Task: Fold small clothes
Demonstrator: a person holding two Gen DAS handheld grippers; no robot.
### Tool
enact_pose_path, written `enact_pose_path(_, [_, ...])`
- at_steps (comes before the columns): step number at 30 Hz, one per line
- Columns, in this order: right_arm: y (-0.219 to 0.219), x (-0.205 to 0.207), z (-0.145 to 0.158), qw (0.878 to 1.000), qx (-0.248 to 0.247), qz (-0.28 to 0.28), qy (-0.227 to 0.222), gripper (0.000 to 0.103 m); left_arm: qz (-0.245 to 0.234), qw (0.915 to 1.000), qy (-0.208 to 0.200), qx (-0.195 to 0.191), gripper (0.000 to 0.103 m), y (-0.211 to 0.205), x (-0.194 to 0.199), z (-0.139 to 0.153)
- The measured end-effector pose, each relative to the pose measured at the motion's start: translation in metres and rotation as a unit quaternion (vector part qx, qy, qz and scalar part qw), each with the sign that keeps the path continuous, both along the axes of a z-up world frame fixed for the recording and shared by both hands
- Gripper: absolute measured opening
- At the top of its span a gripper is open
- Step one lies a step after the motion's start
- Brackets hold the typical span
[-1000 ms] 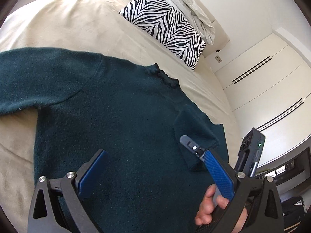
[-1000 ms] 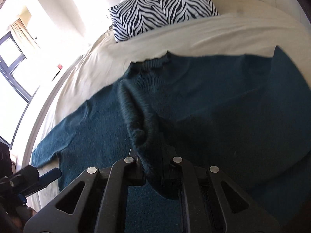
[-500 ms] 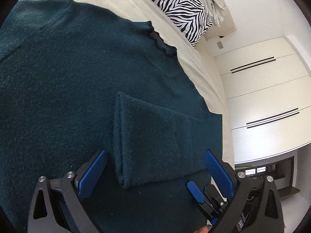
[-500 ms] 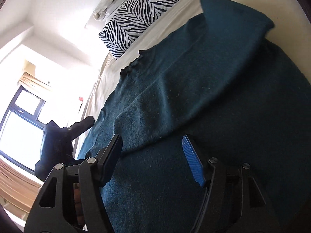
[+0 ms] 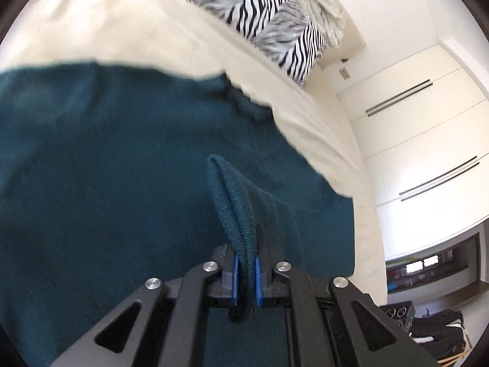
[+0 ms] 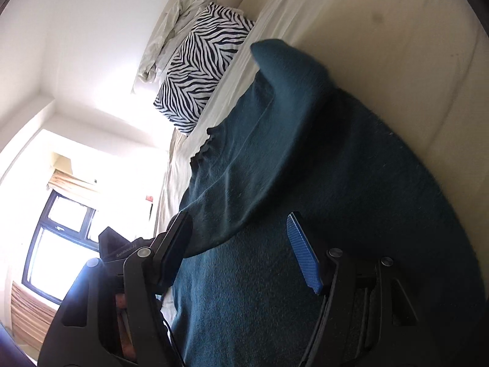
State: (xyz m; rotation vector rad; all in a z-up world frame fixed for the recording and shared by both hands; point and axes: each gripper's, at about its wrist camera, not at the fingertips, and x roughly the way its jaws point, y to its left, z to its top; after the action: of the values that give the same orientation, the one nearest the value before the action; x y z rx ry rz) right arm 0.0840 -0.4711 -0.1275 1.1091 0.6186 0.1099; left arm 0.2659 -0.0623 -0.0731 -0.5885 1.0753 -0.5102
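A dark teal knit sweater [image 5: 107, 168] lies spread on a cream bed, neck toward the pillow. One sleeve [image 6: 259, 140] is folded across the body. My left gripper [image 5: 245, 278] is shut on the ribbed cuff [image 5: 232, 211] of that sleeve, which stands up between the blue pads. My right gripper [image 6: 241, 250] is open and empty, low over the sweater [image 6: 351, 214], with the sleeve end between its fingers. The left gripper's body also shows at the left of the right wrist view [image 6: 122, 244].
A zebra-print pillow [image 5: 262, 18] and crumpled white bedding [image 6: 171, 39] sit at the head of the bed [image 5: 107, 21]. White wardrobe doors [image 5: 428, 122] stand on the right side. A window [image 6: 58, 238] is on the left side.
My left gripper has shut on the folded sleeve's cuff, which it was open over half a second ago. My right gripper, which held that sleeve a second ago, has let go and stays open.
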Motion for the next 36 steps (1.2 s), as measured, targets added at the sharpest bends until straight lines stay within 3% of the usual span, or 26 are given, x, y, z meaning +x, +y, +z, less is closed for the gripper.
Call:
enact_pose_path(4, [-0.026,-0.008,0.003,0.999,0.011,-0.038,-0.003,0.063,0.033,0.9992,-0.022,0.002,0.008,0.027,0.012,0.008])
enact_pose_path(9, [-0.04,-0.006,0.001,0.997,0.06,-0.056,-0.007,0.065,0.039,0.9989,-0.016,0.019,0.008,0.038,0.01,-0.01])
enact_pose_path(13, [-0.034,0.009,0.0,0.994,0.095,-0.054,-0.004,0.065,0.063,0.998,-0.011,0.004,0.008,0.048,0.012,-0.018])
enact_pose_path(19, [-0.015,0.065,-0.016,0.99,0.13,-0.049,0.036,0.065,0.047,0.9986,-0.023,-0.001,0.008,0.043,0.011,-0.016])
enact_pose_path(24, [-0.032,0.086,-0.009,0.989,0.118,-0.08,0.022,0.065,0.046,0.9987,-0.019,0.003,0.008,0.045,0.011,-0.017])
enact_pose_path(28, [-0.044,0.078,-0.007,0.988,0.129,-0.089,0.018,0.065,0.049,0.9987,-0.013,0.0,0.009,0.048,0.013,-0.023])
enact_pose_path(32, [-0.032,0.066,-0.016,0.986,0.139,-0.077,0.048,0.064,0.048,0.9987,-0.013,-0.011,0.008,0.047,0.013,-0.023])
enact_pose_path(36, [-0.02,0.079,-0.012,0.989,0.115,-0.068,0.059,0.064,0.041,0.9988,-0.02,-0.017,0.009,0.043,0.014,-0.016])
